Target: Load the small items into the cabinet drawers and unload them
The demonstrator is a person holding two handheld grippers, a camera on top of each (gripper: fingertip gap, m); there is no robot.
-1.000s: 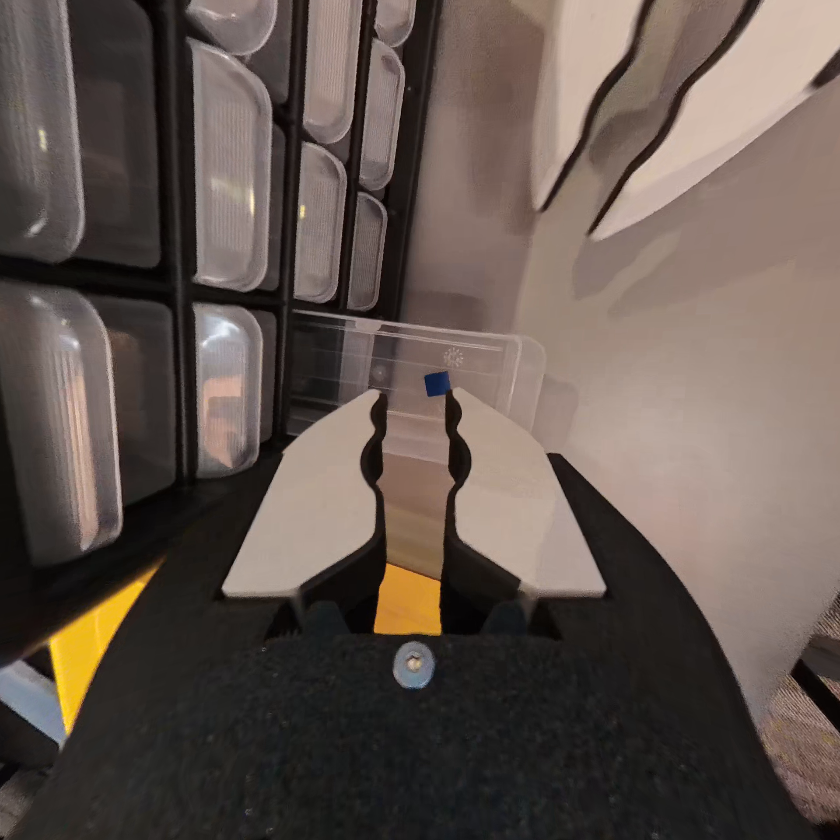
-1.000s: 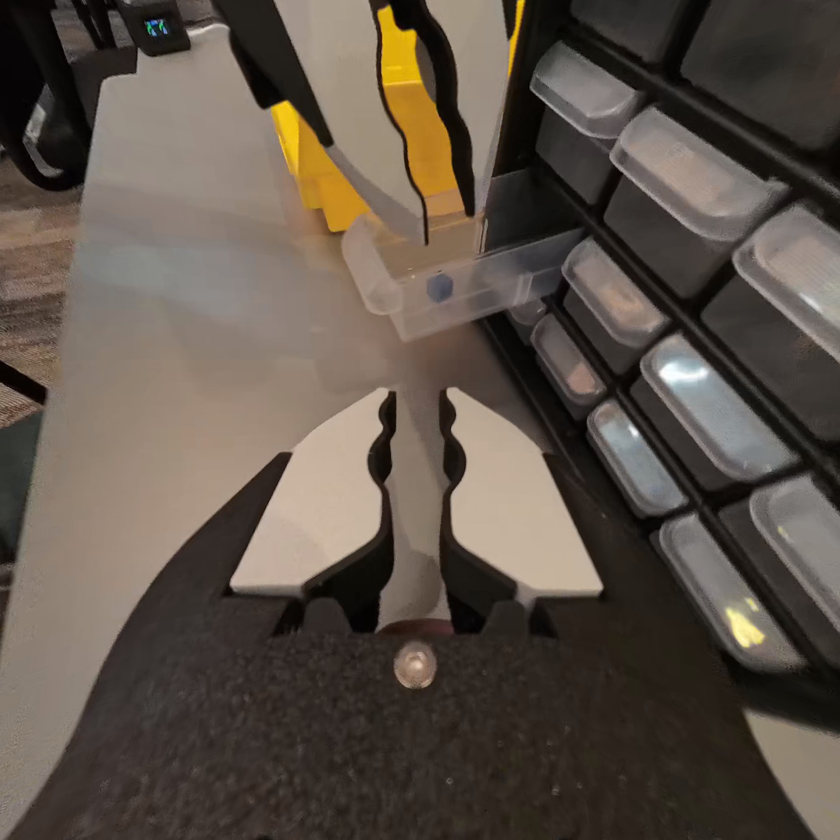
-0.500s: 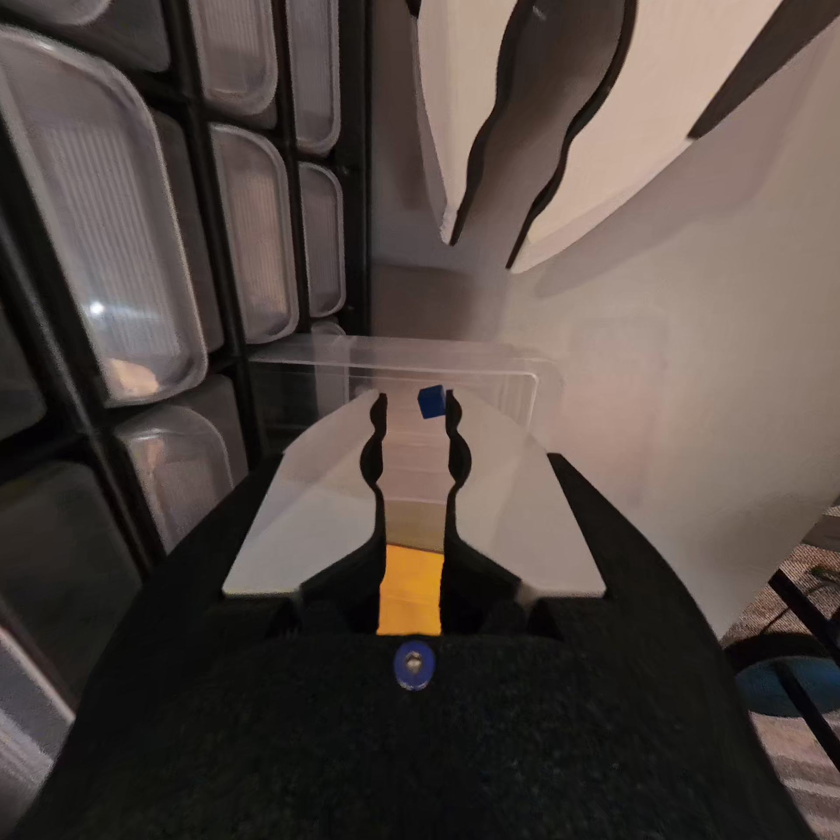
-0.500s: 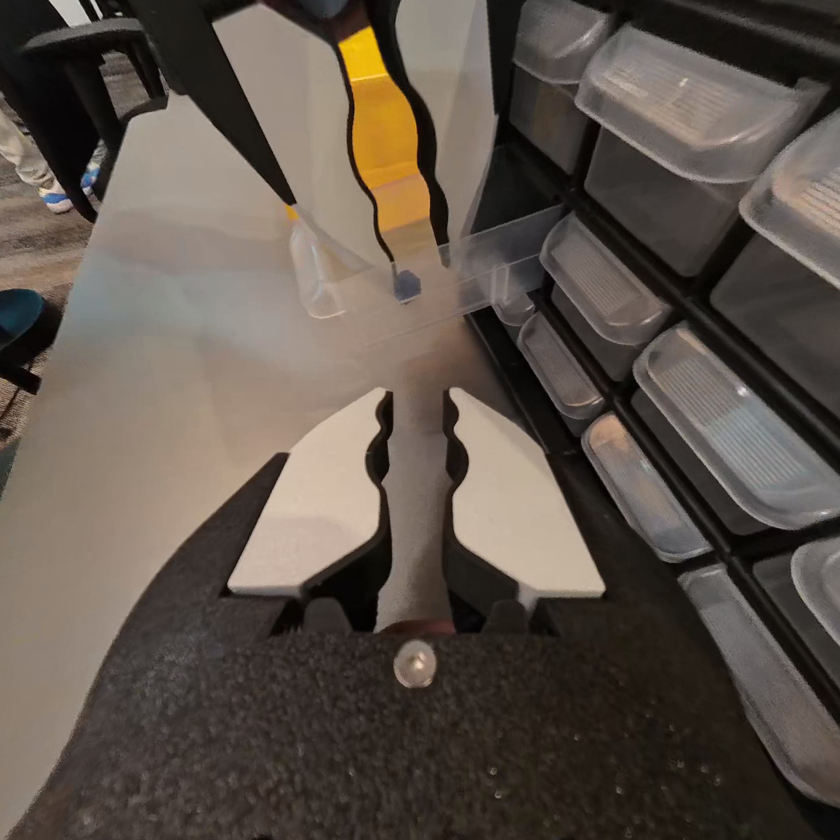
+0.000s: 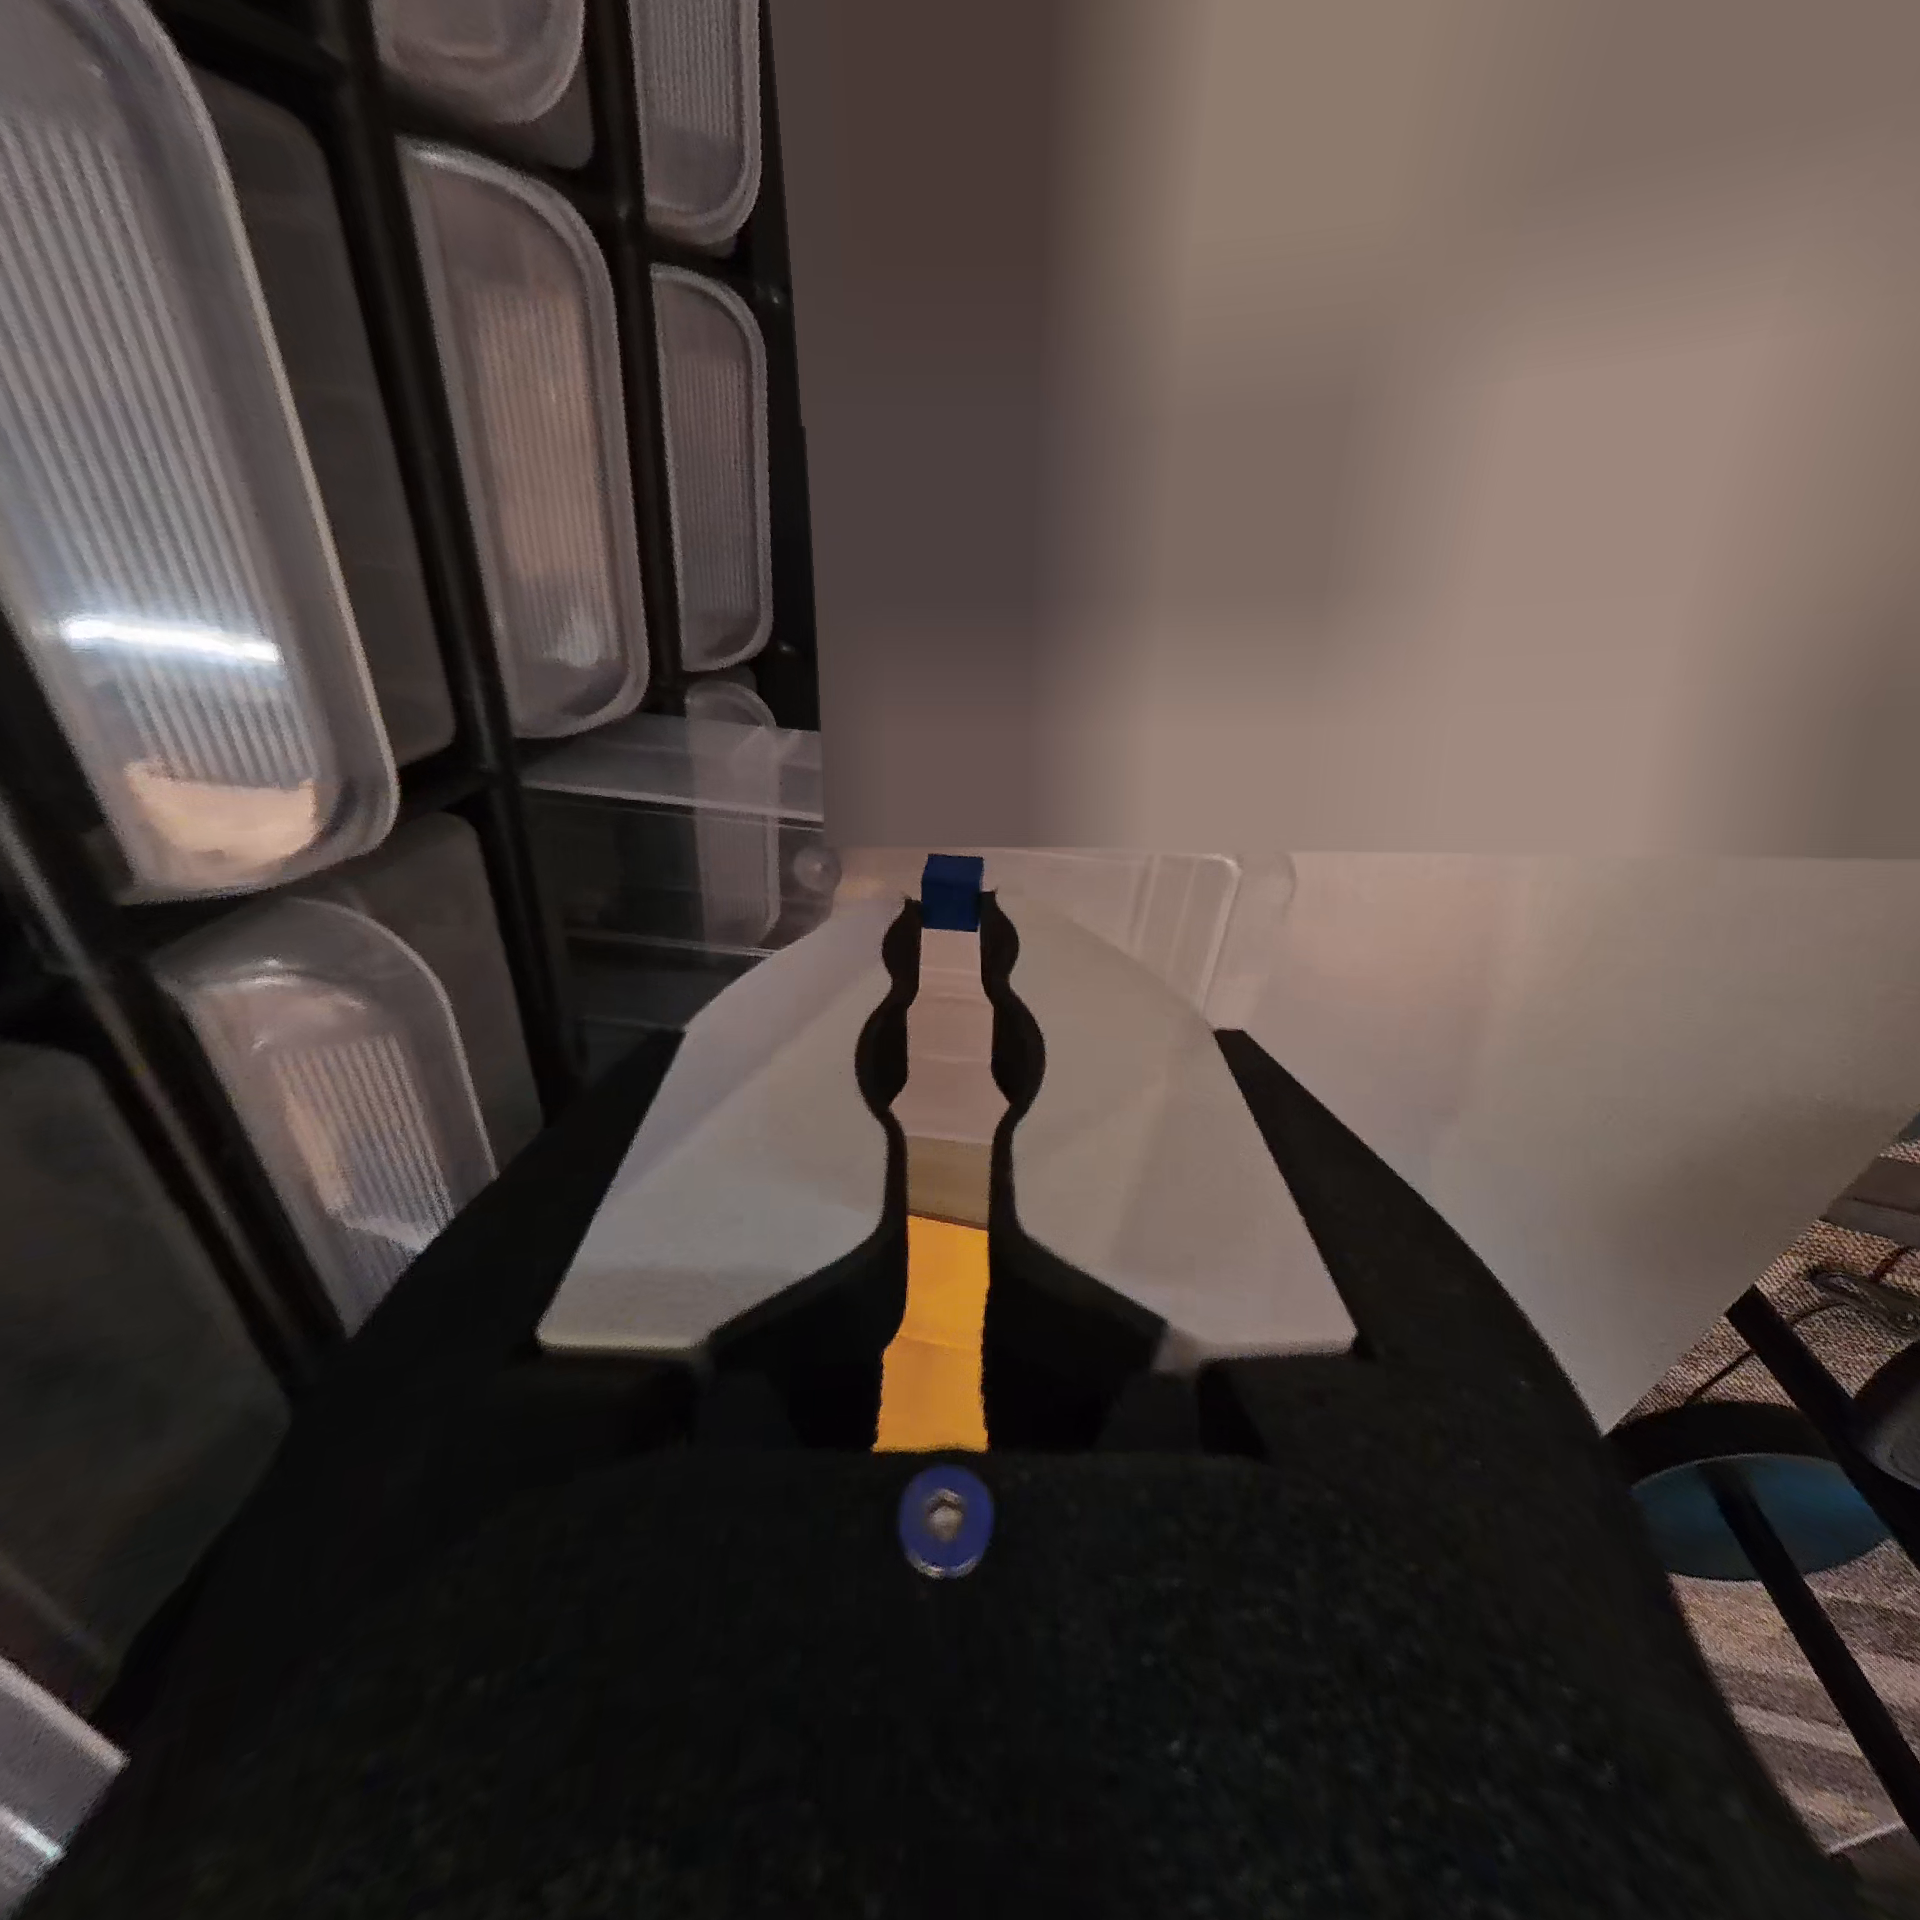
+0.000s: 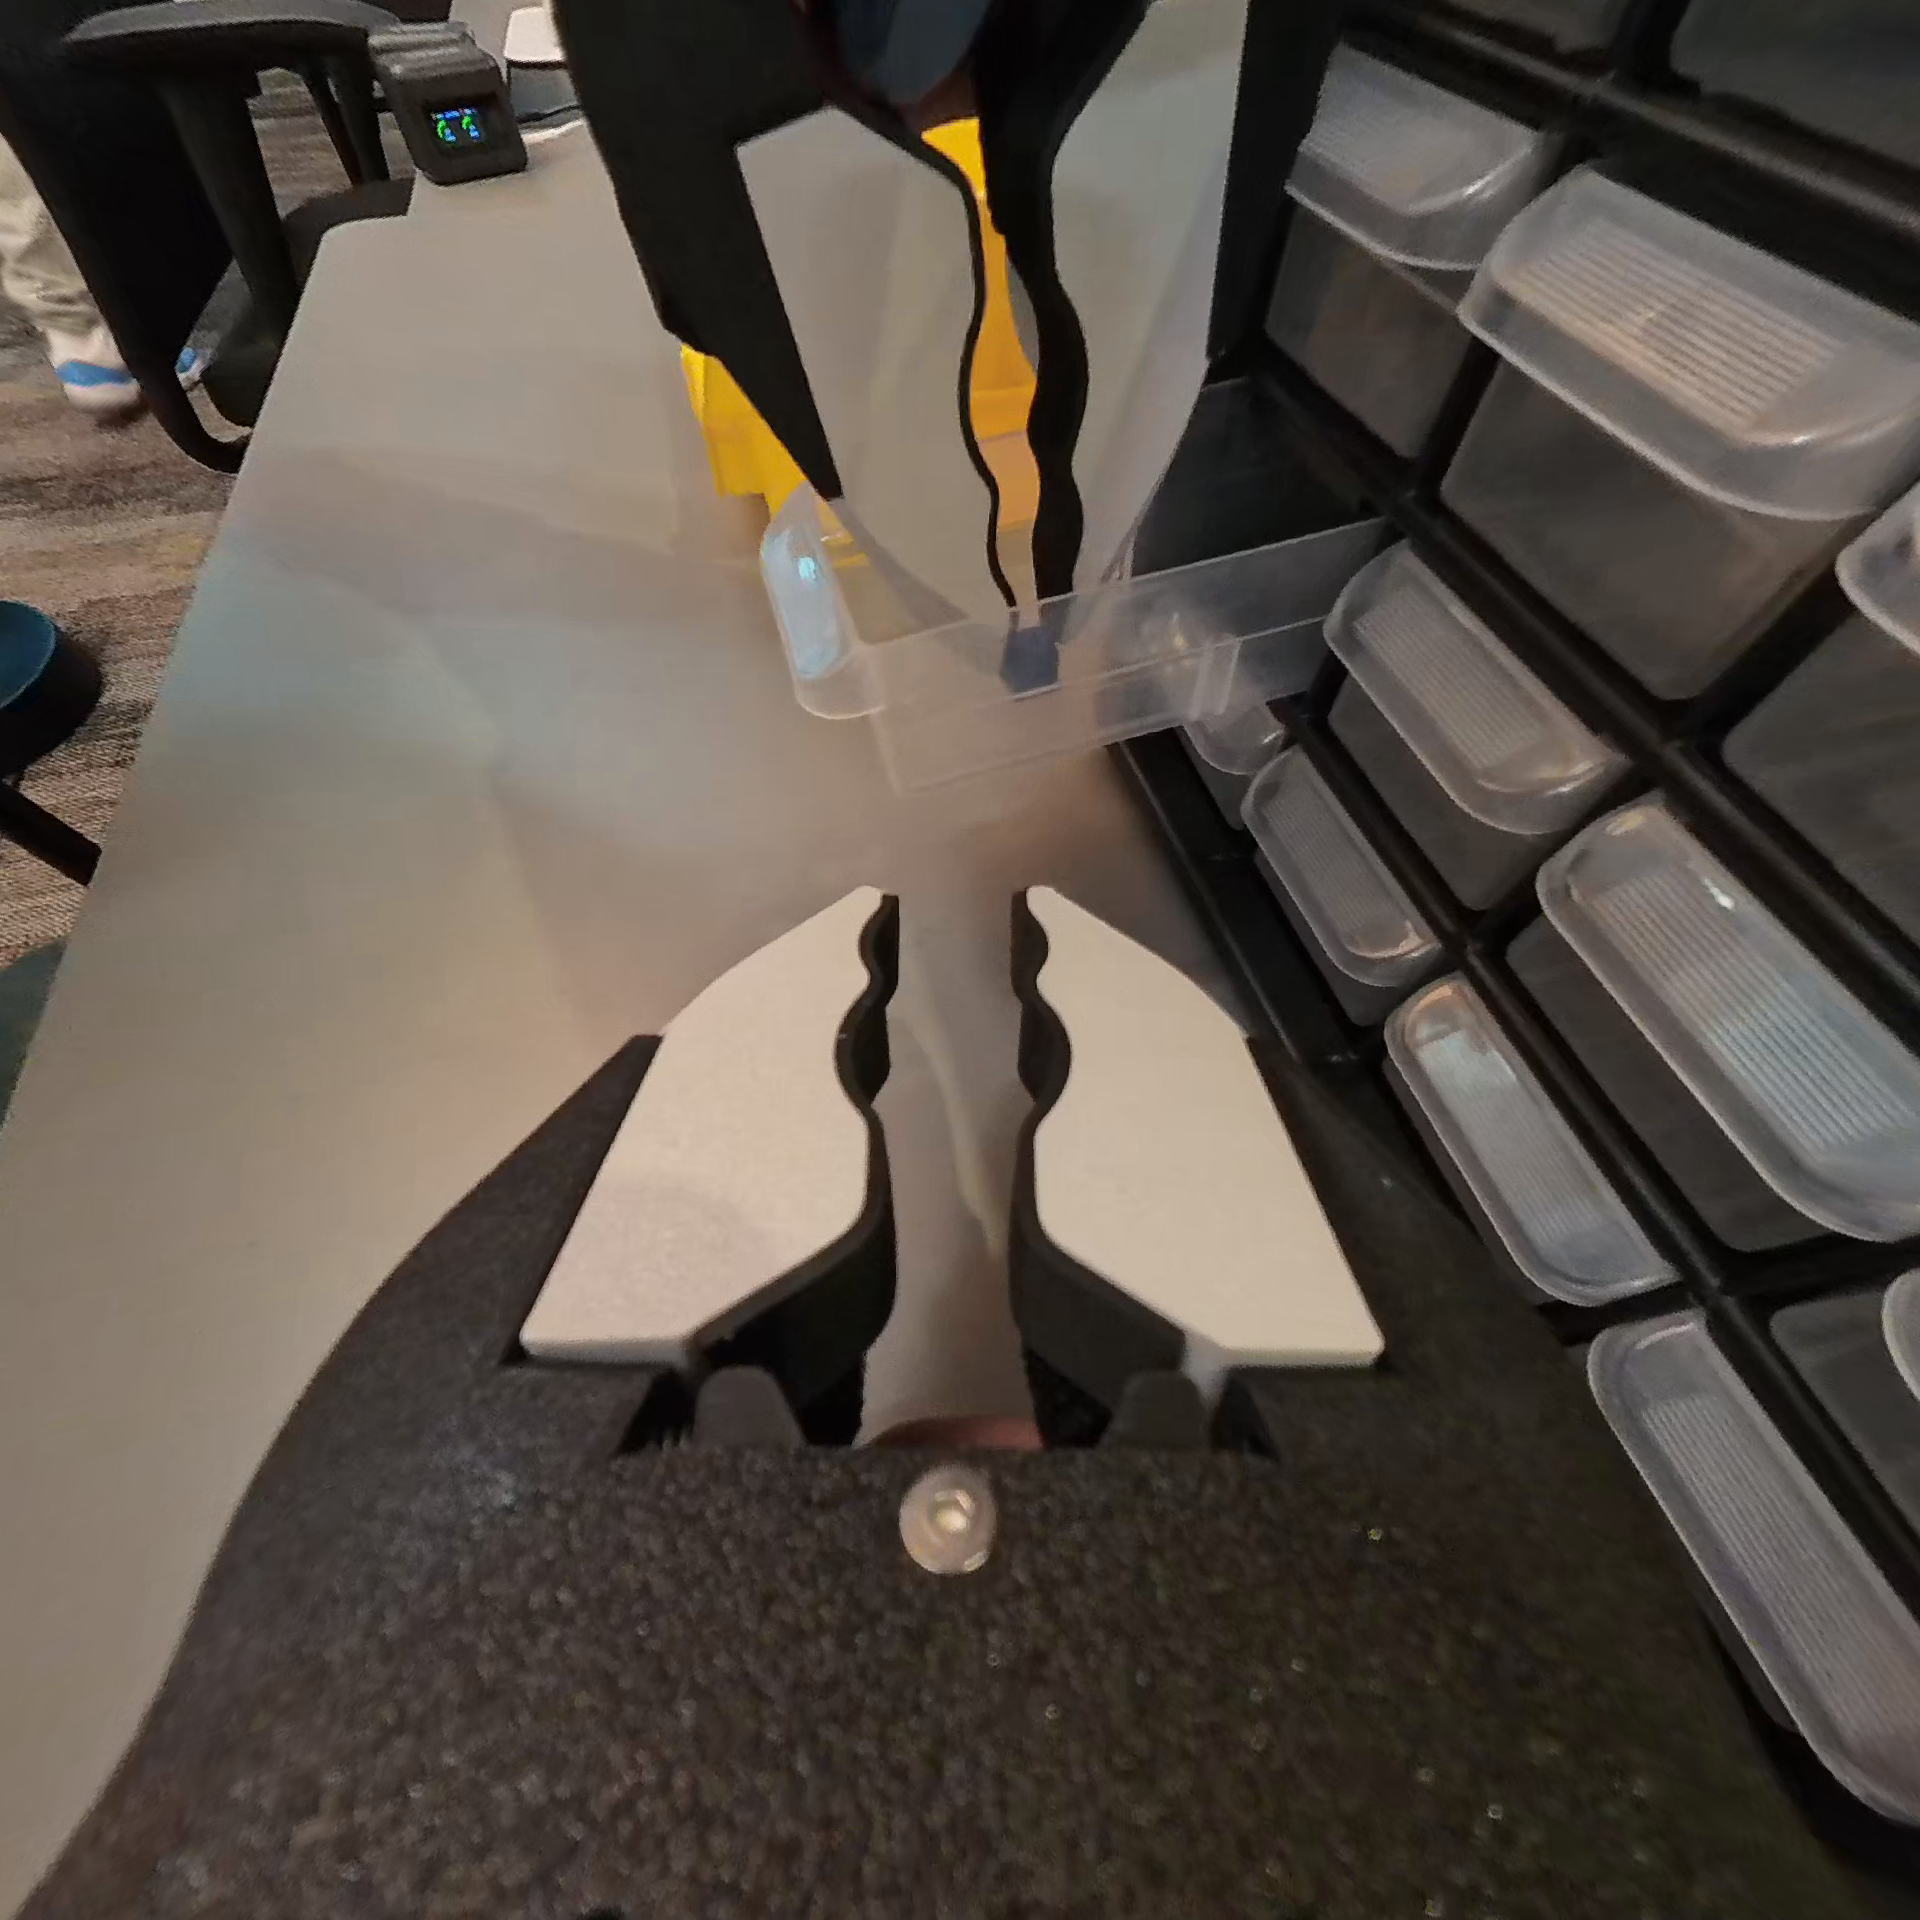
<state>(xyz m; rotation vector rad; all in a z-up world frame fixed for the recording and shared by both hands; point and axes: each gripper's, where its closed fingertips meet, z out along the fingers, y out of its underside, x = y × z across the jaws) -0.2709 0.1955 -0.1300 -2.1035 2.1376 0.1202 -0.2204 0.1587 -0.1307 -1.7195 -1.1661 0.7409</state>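
Observation:
A small blue cube point(image 5: 951, 883) sits between the fingertips of my left gripper point(image 5: 951, 920), which is shut on it. In the right wrist view the left gripper point(image 6: 1023, 623) reaches down into a clear plastic drawer point(image 6: 1039, 727) and pinches the cube point(image 6: 1029, 665) near the drawer floor. The drawer is pulled out of the black cabinet point(image 6: 1455, 561) over the grey table point(image 6: 416, 727). The drawer point(image 5: 675, 821) and the cabinet point(image 5: 499, 727) also show in the left wrist view. My right gripper point(image 6: 956, 904) is open and empty, low over the table, in front of the drawer.
The other clear drawers point(image 6: 1714, 1039) in the cabinet are shut. A yellow bin point(image 6: 743, 436) stands on the table behind the open drawer. A small device with a lit display point(image 6: 457, 130) sits at the table's far end. Chairs and carpet lie past the table's left edge.
My left gripper has come down into the open drawer and its fingers have closed on the blue cube. My right gripper has stayed open and has drawn back a little from the drawer.

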